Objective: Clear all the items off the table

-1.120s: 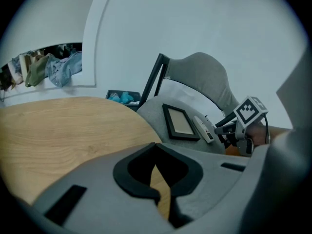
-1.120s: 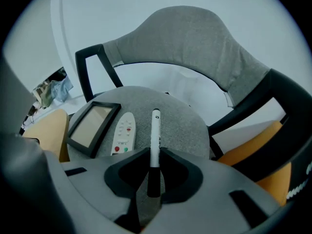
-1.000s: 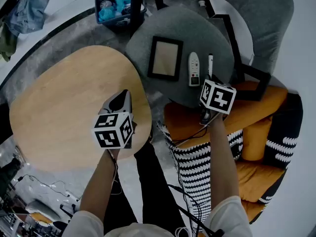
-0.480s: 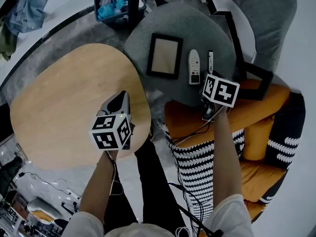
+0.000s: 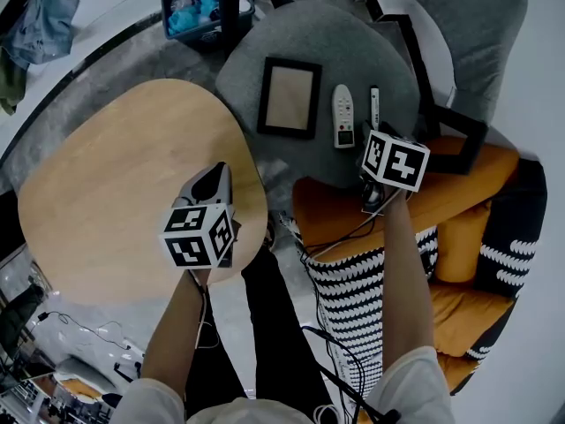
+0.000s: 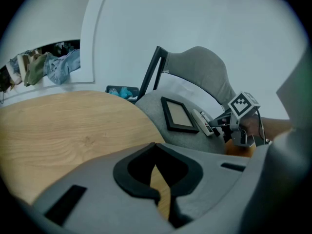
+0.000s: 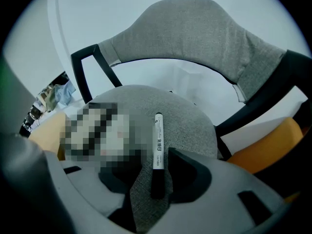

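The wooden table [image 5: 115, 175] carries nothing. On the grey chair seat [image 5: 327, 42] lie a black picture frame [image 5: 288, 97], a white remote [image 5: 343, 117] and a white marker pen [image 5: 374, 106]. My right gripper [image 5: 376, 136] hovers at the pen's near end. Its jaws have just been opening. In the right gripper view the pen [image 7: 158, 140] lies flat on the seat, its black cap between the parted jaws of the right gripper [image 7: 144, 168], free of the pads. My left gripper [image 5: 216, 173] hangs over the table's right edge, shut and empty [image 6: 156, 147].
A dark bin [image 5: 199, 7] of blue items stands beyond the chair. An orange cushion [image 5: 441, 201] and black-and-white patterned fabric [image 5: 362, 281] lie by my right arm. The chair's grey backrest [image 7: 195, 33] rises behind the seat.
The right gripper's marker cube has shifted slightly to the right beside the pen. The pen, remote and frame keep their places on the seat. The left gripper has stayed put.
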`<state>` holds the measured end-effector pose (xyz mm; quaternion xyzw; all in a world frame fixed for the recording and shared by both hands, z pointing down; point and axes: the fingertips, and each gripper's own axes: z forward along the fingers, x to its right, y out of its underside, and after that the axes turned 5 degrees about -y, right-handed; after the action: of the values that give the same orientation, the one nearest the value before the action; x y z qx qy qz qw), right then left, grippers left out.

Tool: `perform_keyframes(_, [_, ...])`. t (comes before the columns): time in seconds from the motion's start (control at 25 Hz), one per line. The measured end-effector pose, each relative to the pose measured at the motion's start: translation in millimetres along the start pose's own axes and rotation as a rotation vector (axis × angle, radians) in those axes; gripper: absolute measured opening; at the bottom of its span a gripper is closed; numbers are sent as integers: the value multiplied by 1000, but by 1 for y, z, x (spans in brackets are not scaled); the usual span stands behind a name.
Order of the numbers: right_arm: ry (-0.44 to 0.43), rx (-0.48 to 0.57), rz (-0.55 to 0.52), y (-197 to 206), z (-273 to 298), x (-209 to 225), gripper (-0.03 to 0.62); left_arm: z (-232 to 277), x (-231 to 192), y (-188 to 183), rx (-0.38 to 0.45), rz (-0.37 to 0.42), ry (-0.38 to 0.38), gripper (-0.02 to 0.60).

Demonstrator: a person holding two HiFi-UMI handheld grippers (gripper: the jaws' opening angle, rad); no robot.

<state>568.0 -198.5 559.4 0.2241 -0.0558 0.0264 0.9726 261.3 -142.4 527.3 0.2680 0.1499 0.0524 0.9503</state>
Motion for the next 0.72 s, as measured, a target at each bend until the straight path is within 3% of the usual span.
perform_keyframes(0.36, [-16, 19, 3, -5, -1, -5, 228, -6, -5, 3, -4, -1, -1, 2])
perform_keyframes(0.72, [2, 51, -2, -12, -11, -4, 235, -13, -8, 5, -2, -4, -9, 2])
